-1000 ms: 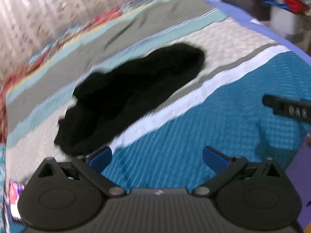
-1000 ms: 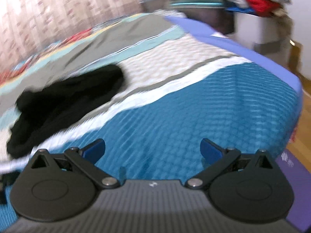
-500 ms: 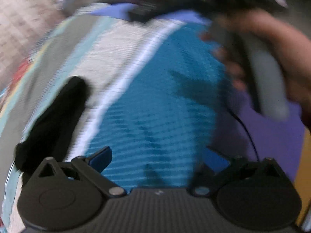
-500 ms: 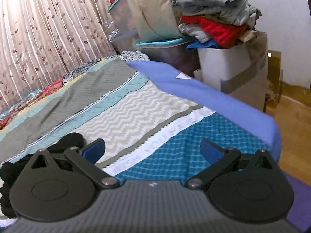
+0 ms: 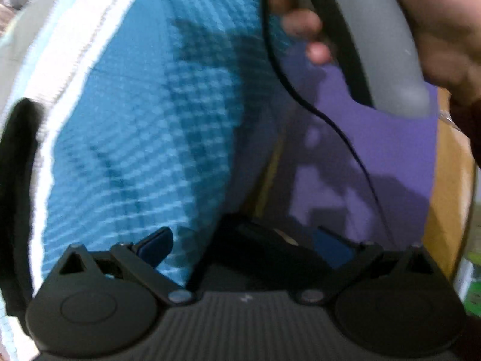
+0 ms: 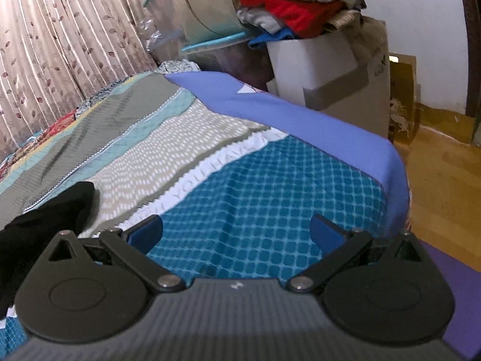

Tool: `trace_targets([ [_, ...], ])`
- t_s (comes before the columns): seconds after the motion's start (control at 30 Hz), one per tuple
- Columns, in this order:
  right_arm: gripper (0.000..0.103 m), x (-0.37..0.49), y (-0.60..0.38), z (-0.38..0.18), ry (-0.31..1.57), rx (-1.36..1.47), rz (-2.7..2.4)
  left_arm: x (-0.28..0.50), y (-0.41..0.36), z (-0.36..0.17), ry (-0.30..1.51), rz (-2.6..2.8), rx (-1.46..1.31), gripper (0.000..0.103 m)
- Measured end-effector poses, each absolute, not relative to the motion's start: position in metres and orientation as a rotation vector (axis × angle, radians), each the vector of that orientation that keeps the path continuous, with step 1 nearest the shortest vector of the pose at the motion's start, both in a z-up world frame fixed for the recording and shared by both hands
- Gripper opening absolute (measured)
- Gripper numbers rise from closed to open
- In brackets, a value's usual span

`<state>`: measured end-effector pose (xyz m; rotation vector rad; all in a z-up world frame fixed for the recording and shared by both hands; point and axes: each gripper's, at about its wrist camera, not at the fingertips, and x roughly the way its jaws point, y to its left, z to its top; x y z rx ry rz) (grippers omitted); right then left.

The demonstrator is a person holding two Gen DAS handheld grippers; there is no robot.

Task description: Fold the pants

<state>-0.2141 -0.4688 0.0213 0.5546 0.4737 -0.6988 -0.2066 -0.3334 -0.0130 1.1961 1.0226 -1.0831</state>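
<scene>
The bed [image 6: 300, 186] fills both views, its patterned cover running in teal, white, beige and grey bands, with a purple-blue border dropping off along the right of the right wrist view. Past that edge sits wooden floor [image 6: 445, 186], and at upper right a white bin [image 6: 324, 69] heaped with clothes. The pants [image 6: 45, 213], a black bunched heap, lie at the left edge of that frame on the beige band; in the left wrist view only a dark sliver shows at the far left.

The right gripper [image 6: 237, 231] hovers low over the teal section, fingers spread wide, holding nothing. The left gripper [image 5: 243, 242] is also spread and empty, aimed at the bed's corner, and its blurred frame shows the person's hand [image 5: 436, 30] gripping the other handle at upper right, cable trailing down.

By my read, folding has not begun. Next call: swing both grippers toward the heap, pinch an edge such as the waistband, and spread it flat. Plenty of open cover in the middle; the near and right edges are close, so work inward.
</scene>
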Motion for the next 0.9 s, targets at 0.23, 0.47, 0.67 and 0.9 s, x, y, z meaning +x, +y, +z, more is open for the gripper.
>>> trace_targets([
  [0.23,0.103,-0.214,-0.483,0.006,0.511,0.564,-0.694,-0.208,-0.342,-0.039,1.126,-1.133,1.209,0.103],
  [0.47,0.103,-0.21,-0.49,-0.008,0.541,0.587,-0.698,-0.203,-0.346,-0.073,1.277,-1.196,1.191,0.103],
  [0.67,0.103,-0.208,-0.492,-0.017,0.559,0.565,-0.704,-0.205,-0.343,-0.099,1.352,-1.214,1.176,0.103],
  [0.9,0.103,-0.205,-0.488,-0.017,0.557,0.535,-0.721,-0.199,-0.34,-0.13,1.4,-1.223,1.162,0.103],
])
